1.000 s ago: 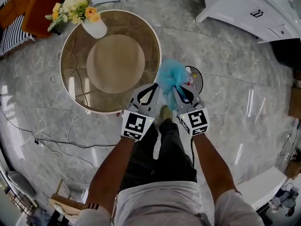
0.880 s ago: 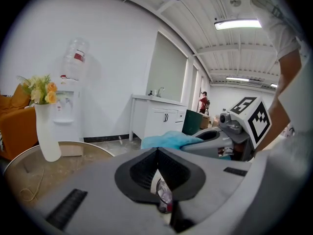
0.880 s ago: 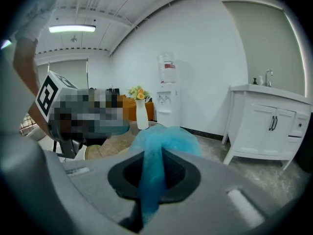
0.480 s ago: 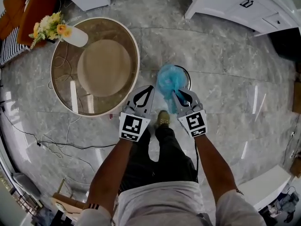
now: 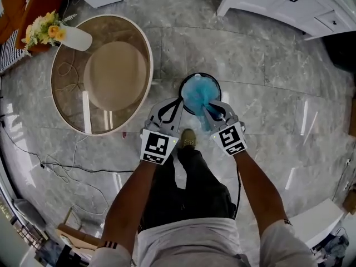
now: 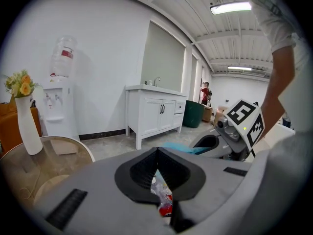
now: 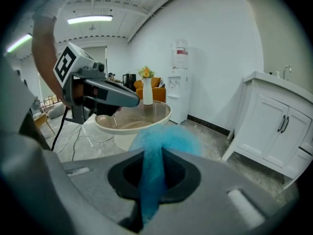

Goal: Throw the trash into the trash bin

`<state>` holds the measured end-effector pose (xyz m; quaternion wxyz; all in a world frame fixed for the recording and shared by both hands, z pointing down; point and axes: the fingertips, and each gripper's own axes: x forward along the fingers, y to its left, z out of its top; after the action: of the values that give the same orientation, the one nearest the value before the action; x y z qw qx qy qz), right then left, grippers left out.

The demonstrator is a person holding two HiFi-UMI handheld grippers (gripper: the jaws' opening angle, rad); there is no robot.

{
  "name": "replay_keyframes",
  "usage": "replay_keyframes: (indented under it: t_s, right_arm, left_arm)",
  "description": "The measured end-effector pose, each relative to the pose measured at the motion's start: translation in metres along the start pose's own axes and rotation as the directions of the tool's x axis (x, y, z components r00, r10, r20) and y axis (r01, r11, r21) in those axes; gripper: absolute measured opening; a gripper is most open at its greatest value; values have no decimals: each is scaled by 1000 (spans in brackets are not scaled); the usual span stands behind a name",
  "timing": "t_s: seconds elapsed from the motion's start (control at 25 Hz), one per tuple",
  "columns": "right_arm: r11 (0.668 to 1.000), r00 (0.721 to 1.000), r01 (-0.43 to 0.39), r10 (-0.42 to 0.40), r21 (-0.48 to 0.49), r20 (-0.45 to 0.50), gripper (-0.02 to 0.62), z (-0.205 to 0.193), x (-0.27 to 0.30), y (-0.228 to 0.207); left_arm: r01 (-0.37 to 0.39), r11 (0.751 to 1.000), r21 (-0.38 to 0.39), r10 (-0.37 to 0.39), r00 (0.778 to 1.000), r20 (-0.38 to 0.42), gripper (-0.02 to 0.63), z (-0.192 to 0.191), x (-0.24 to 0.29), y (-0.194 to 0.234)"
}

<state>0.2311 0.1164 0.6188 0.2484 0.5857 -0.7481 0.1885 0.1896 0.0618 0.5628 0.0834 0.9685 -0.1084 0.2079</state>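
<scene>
A fluffy blue piece of trash (image 5: 199,92) hangs right over the small round dark trash bin (image 5: 183,88) on the floor. My right gripper (image 5: 208,109) is shut on its tail; in the right gripper view the blue trash (image 7: 161,141) runs between the jaws of that gripper (image 7: 154,153). My left gripper (image 5: 179,101) sits beside it at the bin's left rim, jaw tips together. Through the slit behind the left gripper's tips (image 6: 157,151), crumpled clear and red wrappers (image 6: 164,197) show. I cannot tell whether they are held or lie in the bin.
A round glass table (image 5: 67,110) stands left of the bin, with a white vase of flowers (image 5: 69,38) at its far edge. White cabinets (image 5: 278,4) line the far right. Cables (image 5: 55,166) trail on the floor at left. The person's shoe (image 5: 188,139) is just behind the bin.
Both grippers have moved forward and down together, carrying the blue trash from beside the table's edge to directly over the bin's mouth. Neither gripper's jaws have changed.
</scene>
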Motion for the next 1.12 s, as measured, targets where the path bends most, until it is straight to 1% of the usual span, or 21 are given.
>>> replay_keyframes:
  t_s: [0.08,0.2,0.48,0.64,0.8,0.96,1.12]
  right_arm:
    - [1000,1000,-11,11,-10,-5,18,-12,10,-1]
    - [1000,999,-17,16,-24,-30,18,-38,24,-3]
    - [998,994,-52,48,-40,-101,21,-96,67,-2]
    - [997,991,-55,49,-45,-124,25,-122,91,-4]
    - [997,984,-66,57,-49,-171,33,-151,109,-4]
    - [994,971,-92,75,-62,-227,62,-181,125,0]
    - [989,955,-99,64,-111,-289,131,-206,138,-1]
  left_arm:
    - [2,1000,15,-1,1000,-16,0,-13,9,2]
    - [8,1000,18,-7,1000,-29,0,-34,21,5]
    - [60,996,65,-57,997,-51,0,-81,49,6]
    - [78,994,82,-74,996,-46,0,-96,62,11]
    - [92,991,98,-89,995,-41,0,-109,68,15]
    - [95,990,107,-92,995,-30,0,-116,70,23]
    - [99,988,117,-98,995,-16,0,-120,72,28]
